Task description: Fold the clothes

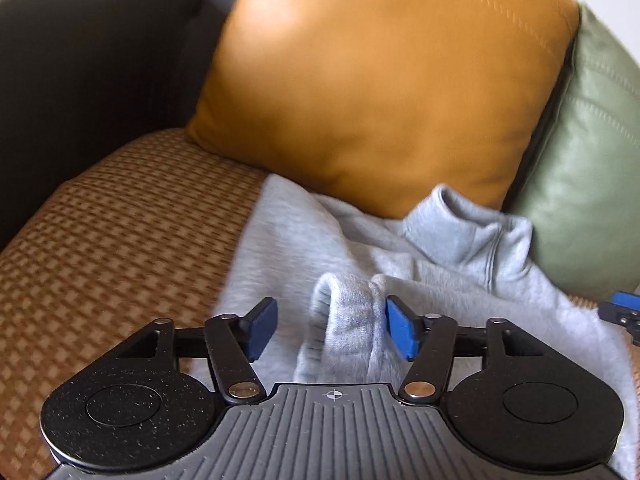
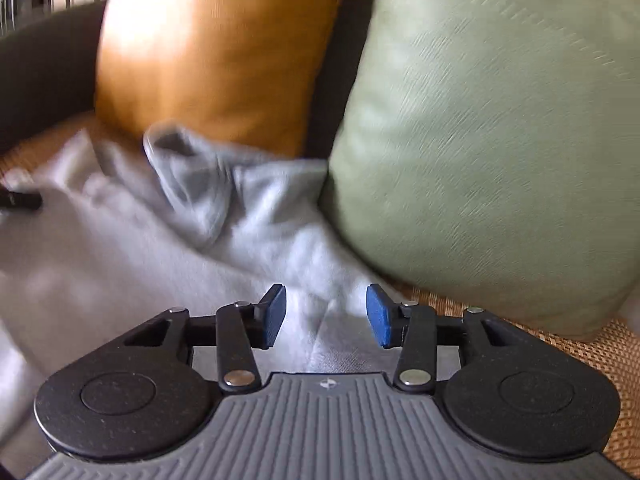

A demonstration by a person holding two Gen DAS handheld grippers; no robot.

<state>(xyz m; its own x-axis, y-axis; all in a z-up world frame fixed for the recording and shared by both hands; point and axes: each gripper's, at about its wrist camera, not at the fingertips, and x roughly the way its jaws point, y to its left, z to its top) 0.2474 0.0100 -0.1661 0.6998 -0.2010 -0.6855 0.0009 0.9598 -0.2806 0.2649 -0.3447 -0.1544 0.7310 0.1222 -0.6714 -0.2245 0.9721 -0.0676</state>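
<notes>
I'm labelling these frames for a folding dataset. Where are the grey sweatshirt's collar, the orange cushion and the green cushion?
grey sweatshirt's collar (image 1: 460, 224): left wrist view, on the stand-up collar beside the zip.
orange cushion (image 1: 380, 80): left wrist view, middle of its face.
green cushion (image 2: 500, 140): right wrist view, middle of its face.

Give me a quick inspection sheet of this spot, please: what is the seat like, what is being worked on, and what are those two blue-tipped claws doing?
Surface: sofa seat in orange-brown woven check, dark armrest on one side.
Job's things: light grey zip-collar sweatshirt spread on the seat, collar toward the cushions; a raised fold stands between the left gripper's pads.
Clutter: nothing seen.
Grippers: left gripper open, one blue pad at the fold, not clamped; right gripper open over the sweatshirt, holding nothing.
Cables: nothing seen.
Surroundings: mustard cushion and green cushion leaning upright behind the sweatshirt; the right view is motion-blurred.
</notes>
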